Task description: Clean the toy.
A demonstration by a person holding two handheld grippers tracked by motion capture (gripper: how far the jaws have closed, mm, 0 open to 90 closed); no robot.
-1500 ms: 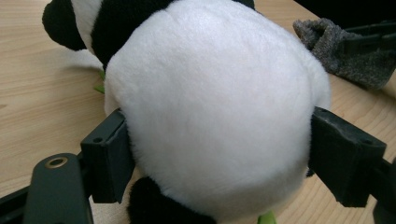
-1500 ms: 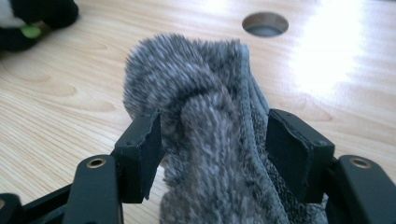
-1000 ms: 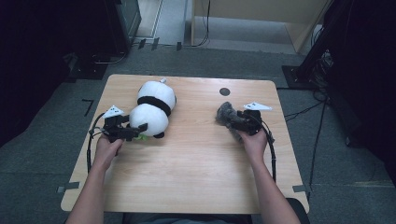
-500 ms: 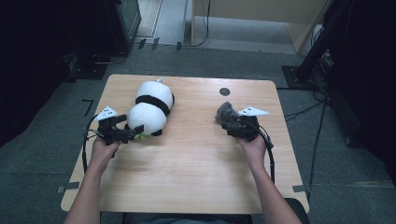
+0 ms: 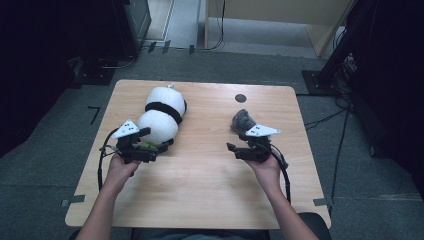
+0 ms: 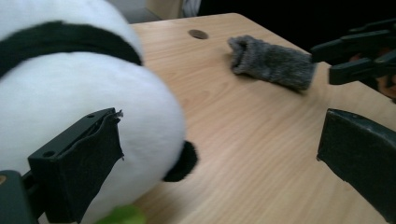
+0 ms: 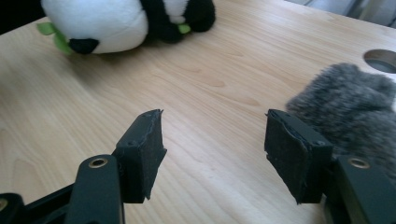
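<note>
- The panda plush (image 5: 161,116) lies left of centre in the high view, on the wooden table (image 5: 200,185), with its long body slanting toward the upper right of the frame.
- The left gripper (image 5: 157,145) sits at the plush's lower end. Its jaws are spread wide and empty: in the left gripper view one black jaw stands in front of the white fur and the other is well out at the right edge, so neither pad presses on the toy.
- Those jaws have just been opening, and the plush is beside them rather than clamped.
- A scrap of green leaf (image 7: 52,35) pokes out by the panda's black nose in the right gripper view.
- The grey furry sock (image 5: 242,120) lies right of centre, just beyond the right gripper (image 5: 235,147).
- The right gripper's jaws stand partly apart with bare wood between them; in its own view the sock (image 7: 348,105) is just behind the right-hand jaw, outside the gap.
- Compared with a second ago, both hands sit lower in the frame, drawn back from plush and sock; both things lie where they were.
</note>
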